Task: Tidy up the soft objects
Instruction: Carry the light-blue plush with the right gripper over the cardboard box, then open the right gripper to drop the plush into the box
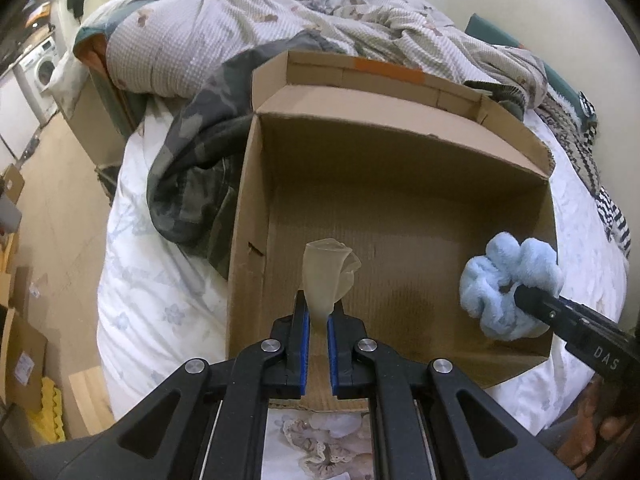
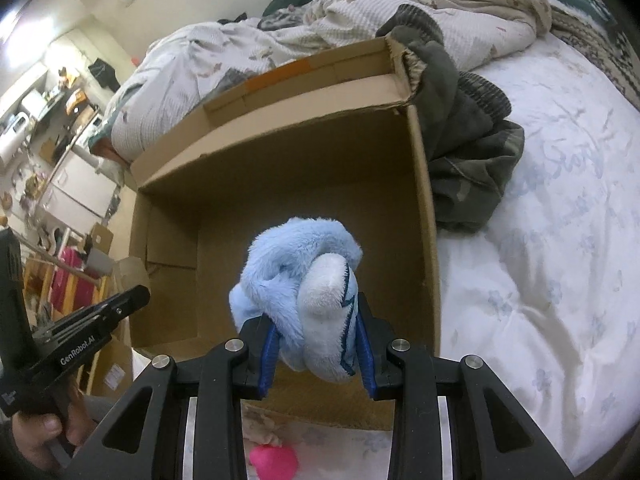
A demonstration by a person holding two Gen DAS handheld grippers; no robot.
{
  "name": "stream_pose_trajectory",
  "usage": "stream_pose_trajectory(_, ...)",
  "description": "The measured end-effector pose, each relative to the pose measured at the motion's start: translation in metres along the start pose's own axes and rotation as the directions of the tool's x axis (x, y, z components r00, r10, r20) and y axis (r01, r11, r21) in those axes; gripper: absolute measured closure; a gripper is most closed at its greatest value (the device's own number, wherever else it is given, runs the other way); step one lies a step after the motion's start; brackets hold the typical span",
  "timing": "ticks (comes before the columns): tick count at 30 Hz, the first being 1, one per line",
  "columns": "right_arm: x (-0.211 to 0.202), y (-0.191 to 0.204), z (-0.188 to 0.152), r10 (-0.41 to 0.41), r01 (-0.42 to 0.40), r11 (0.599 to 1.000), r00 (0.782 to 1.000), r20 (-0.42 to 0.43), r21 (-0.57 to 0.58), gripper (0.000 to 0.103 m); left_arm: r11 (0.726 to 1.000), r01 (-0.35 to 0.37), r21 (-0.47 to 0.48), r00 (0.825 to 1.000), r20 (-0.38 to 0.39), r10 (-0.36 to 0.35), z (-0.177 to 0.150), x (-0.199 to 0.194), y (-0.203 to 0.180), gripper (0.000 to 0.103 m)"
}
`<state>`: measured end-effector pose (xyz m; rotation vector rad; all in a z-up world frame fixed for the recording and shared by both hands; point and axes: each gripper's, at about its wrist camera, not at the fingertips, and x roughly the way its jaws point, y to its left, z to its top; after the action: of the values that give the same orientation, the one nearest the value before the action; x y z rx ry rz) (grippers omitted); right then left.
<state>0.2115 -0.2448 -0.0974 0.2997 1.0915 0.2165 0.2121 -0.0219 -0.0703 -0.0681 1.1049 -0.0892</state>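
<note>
Cardboard, plain brown, makes up the biggest thing before me: an open box (image 1: 400, 208) that sits on a bed with a white flowered sheet (image 1: 160, 280). I place everything else by that box. Beyond its far wall lies a rumpled pale quilt (image 1: 240, 20). Against one side wall, spilling onto the sheet, is a dark green garment (image 2: 468, 152). The box floor looks bare.

My right gripper (image 2: 316, 344) is clamped around a fluffy light blue plush toy (image 2: 304, 280) with a white patch, and holds it above the box, near the side wall away from the garment. My left gripper (image 1: 318, 316) is pinched on a thin, translucent beige sock (image 1: 326, 276) that stands up limp between the blue pads, over the box's near edge.

The risks, as I judge them, biggest first. The plush is bulky and held close to the wall, so letting go there could leave it perched on the rim or tumbling out onto the sheet. The box rests on soft bedding, so a knock from either tool could tilt or shift it. The sock is so light and flimsy that it may cling to a pad when I release it. Outside the near wall, a small bright pink object (image 2: 274, 460) lies on the sheet, apart from both tools.
</note>
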Motion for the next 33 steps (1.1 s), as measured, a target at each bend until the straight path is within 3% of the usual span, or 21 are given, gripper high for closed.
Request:
stream_pose_trajectory(10,0.011,0.001,-0.002,-0.013,0.012,1.000,0.999,-0.039,-0.015,0.068,0.999,-0.003,0.034,1.000,-0.008,0.003,-0.001,0.007,-0.009,0.095)
stream_pose_trajectory(16,0.012,0.001,-0.001,-0.023,0.022,1.000,0.999,-0.047,-0.019,0.068,1.000,0.015,0.016,1.000,-0.027,-0.014,0.001,0.008,-0.008,0.075)
stream_pose_trajectory(18,0.013,0.002,0.000,-0.024,0.023,1.000,0.998,-0.050,-0.017,0.067,1.000,0.010,0.016,1.000,-0.026,-0.009,0.000,0.008,-0.007,0.063)
stream_pose_trajectory(20,0.013,0.003,0.001,-0.025,0.025,1.000,0.999,-0.048,-0.016,0.067,1.000,-0.023,0.020,1.000,-0.017,0.023,0.000,0.007,-0.008,0.041)
stream_pose_trajectory(25,0.014,0.004,0.001,-0.019,0.018,1.000,0.999,-0.050,-0.013,0.067,0.999,-0.031,0.026,1.000,-0.004,0.031,-0.001,0.003,-0.007,0.040)
stream_pose_trajectory(29,0.016,0.001,0.000,-0.001,0.001,1.000,0.998,-0.058,0.003,0.059,0.999,-0.035,0.024,0.999,-0.003,0.035,-0.001,0.002,-0.007,0.040)
stream_pose_trajectory(32,0.015,0.000,0.001,0.004,-0.003,1.000,0.998,-0.056,0.009,0.045,0.999,-0.040,0.025,0.999,0.007,0.040,-0.002,0.000,-0.006,0.040)
stream_pose_trajectory(33,0.015,0.001,0.001,-0.004,0.005,1.000,0.999,-0.051,0.005,0.037,0.999,-0.039,0.026,0.999,0.013,0.039,-0.001,-0.001,-0.007,0.040)
